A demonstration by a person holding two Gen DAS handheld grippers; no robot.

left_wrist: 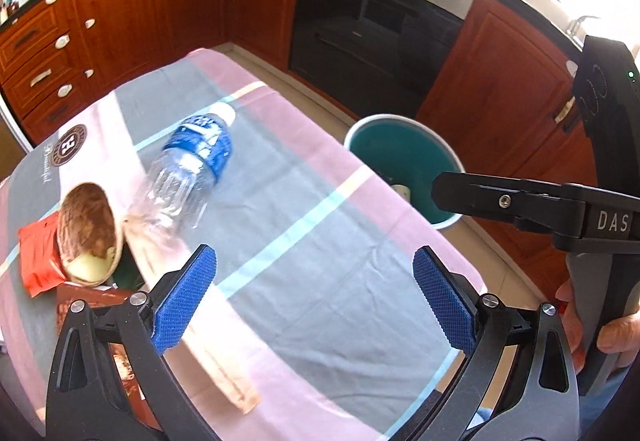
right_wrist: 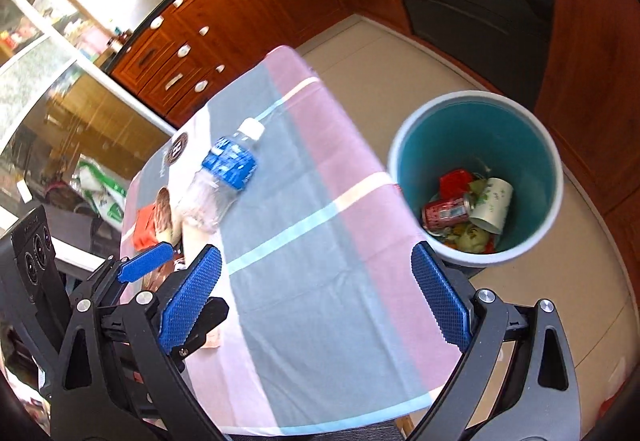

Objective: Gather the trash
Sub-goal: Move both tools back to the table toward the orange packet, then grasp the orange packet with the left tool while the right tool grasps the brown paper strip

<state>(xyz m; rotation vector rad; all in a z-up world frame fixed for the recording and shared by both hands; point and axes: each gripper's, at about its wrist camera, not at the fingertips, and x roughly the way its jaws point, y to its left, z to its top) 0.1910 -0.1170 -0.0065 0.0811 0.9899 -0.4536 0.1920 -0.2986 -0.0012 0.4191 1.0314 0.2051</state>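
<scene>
Hovering above the near end of the table (left_wrist: 320, 201), the left gripper (left_wrist: 314, 297) has its blue-padded jaws spread wide with nothing between them, only the pink and grey checked cloth (right_wrist: 304, 281) showing in the gap. The right gripper (right_wrist: 316, 297) is likewise held wide and empty, tilted down over the table's right edge, close to the bin (right_wrist: 404, 145). In the left wrist view the right tool reaches in from the right side, level and pointing left across the bin, and the person's hand (left_wrist: 600, 329) wraps its grey handle at the frame's lower right. In the right wrist view the left tool sits low at the left, just beside the right one's left finger.

A clear plastic bottle (left_wrist: 188, 173) with a blue label and white cap lies on its side near the middle-left of the cloth. Its base end touches a paper cup (left_wrist: 88, 237) tipped over with a brown-stained inside, and the cup rests against a red wrapper (left_wrist: 38, 261). A brown packet (left_wrist: 96, 305) lies just nearer, partly hidden by the left gripper's frame.

The teal-lined bin stands on the floor just beside the table's right edge. Inside it lie a red can (right_wrist: 444, 213), a white paper cup (right_wrist: 492, 205), a red scrap (right_wrist: 456, 179) and some yellowish scraps (right_wrist: 472, 239).
</scene>
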